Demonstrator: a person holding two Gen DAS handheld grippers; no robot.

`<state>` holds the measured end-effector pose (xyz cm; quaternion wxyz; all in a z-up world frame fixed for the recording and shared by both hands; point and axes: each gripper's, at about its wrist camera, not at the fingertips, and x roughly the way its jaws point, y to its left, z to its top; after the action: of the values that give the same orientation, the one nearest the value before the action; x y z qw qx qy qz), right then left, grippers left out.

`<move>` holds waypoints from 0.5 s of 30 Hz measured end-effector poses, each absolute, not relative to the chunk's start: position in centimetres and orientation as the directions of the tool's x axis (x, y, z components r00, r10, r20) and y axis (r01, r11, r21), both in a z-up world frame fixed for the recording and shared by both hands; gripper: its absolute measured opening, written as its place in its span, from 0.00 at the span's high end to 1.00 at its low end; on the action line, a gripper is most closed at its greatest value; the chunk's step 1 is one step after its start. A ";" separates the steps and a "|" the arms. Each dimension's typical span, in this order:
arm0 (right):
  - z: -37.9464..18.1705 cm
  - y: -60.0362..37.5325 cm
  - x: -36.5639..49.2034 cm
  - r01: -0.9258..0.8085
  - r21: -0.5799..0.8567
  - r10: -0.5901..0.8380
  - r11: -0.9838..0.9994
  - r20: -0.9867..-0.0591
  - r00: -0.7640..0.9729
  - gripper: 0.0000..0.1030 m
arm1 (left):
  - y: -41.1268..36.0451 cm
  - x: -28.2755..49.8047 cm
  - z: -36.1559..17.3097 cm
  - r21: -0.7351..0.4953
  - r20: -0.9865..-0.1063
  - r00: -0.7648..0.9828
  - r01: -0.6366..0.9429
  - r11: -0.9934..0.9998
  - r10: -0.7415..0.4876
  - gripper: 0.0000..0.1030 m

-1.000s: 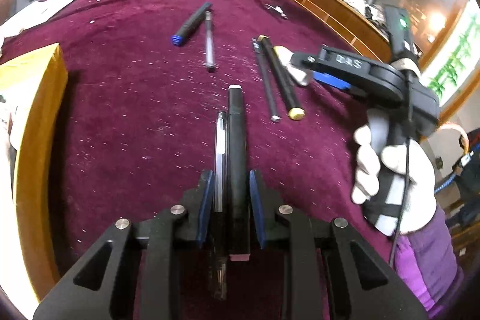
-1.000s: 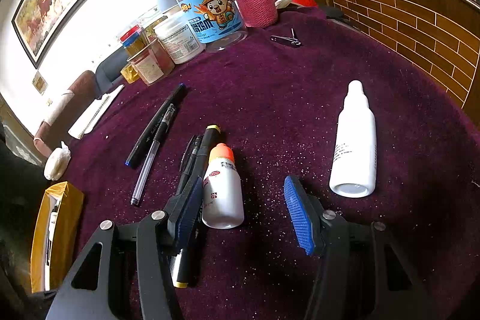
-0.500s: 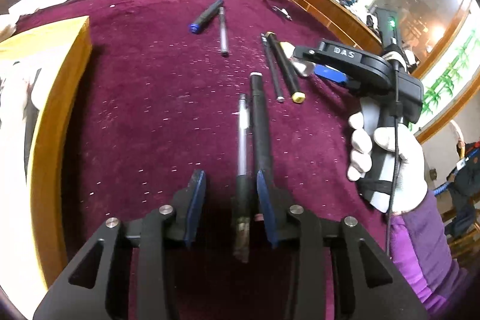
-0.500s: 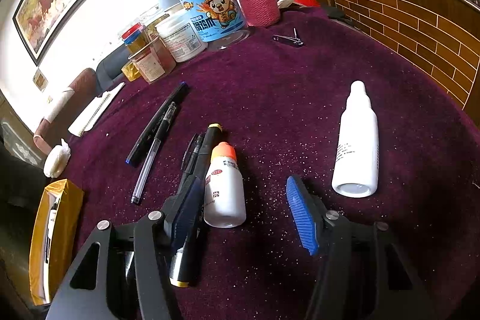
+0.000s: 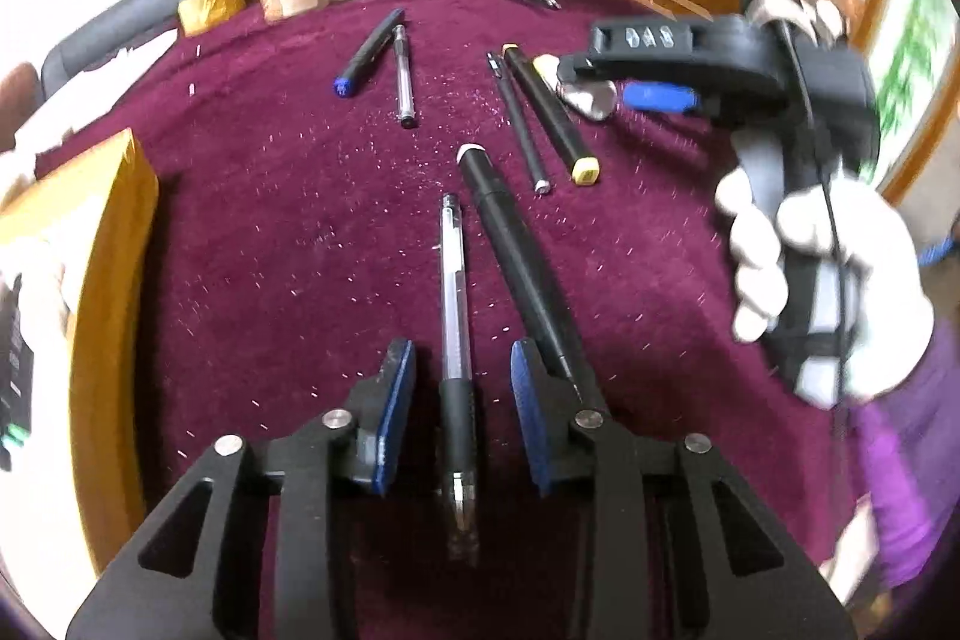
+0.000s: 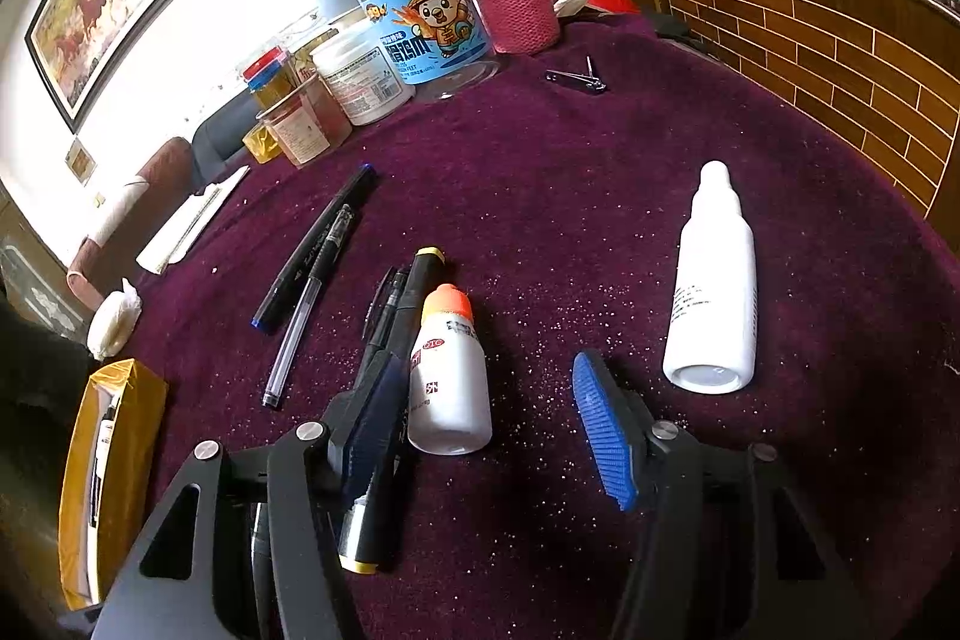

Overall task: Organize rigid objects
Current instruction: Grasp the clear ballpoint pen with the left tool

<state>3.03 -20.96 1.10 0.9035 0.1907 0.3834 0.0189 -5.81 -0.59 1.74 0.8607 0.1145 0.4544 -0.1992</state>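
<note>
Left tool (image 5: pixel 462 415) has let go of 2 pens: jaws now part open, clear pen (image 5: pixel 454 292) lying free between them mid-bench beside black pen (image 5: pixel 519 256); right tool (image 6: pixel 486 430) half open, empty.

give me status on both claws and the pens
Left claw open, clear pen between pads, untouched. Right claw open around small white bottle. Black marker crowds left claw.

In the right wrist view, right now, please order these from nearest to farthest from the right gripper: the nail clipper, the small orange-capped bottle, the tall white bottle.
1. Small orange-capped bottle: lying between the open fingers of the right gripper, toward its left finger.
2. Tall white bottle: lying on the cloth, ahead and to the right.
3. Nail clipper: far back, near the jars.
</note>
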 end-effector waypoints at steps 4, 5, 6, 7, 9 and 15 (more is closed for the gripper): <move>1.1 -21.0 3.0 0.112 0.364 0.183 0.925 -0.684 0.707 0.47 | -0.9 -6.0 1.8 0.005 -0.820 0.501 0.487 0.873 -0.276 0.92; 1.1 -21.0 3.0 0.113 0.366 0.184 0.924 -0.682 0.707 0.47 | -0.7 -5.9 1.9 -0.026 -0.818 0.491 0.491 0.871 -0.300 0.93; 1.1 -21.1 3.1 0.113 0.368 0.185 0.923 -0.682 0.708 0.47 | -0.2 -5.7 1.9 -0.074 -0.815 0.472 0.490 0.869 -0.335 0.93; 1.1 -21.1 3.0 0.113 0.369 0.185 0.923 -0.681 0.709 0.47 | 0.3 -5.6 2.0 -0.129 -0.810 0.452 0.483 0.866 -0.373 0.93; 1.1 -21.1 3.0 0.113 0.371 0.186 0.922 -0.680 0.709 0.47 | 1.2 -5.9 2.7 -0.180 -0.788 0.455 0.472 0.863 -0.414 0.93; 1.1 -21.1 3.0 0.109 0.377 0.193 0.920 -0.676 0.711 0.44 | 4.6 -7.8 5.5 -0.320 -0.684 0.489 0.466 0.825 -0.542 0.93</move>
<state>3.01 -21.13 1.09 0.9032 0.1991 0.3796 0.0234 -7.83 4.62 5.52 0.8616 -0.0457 0.4122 -0.2926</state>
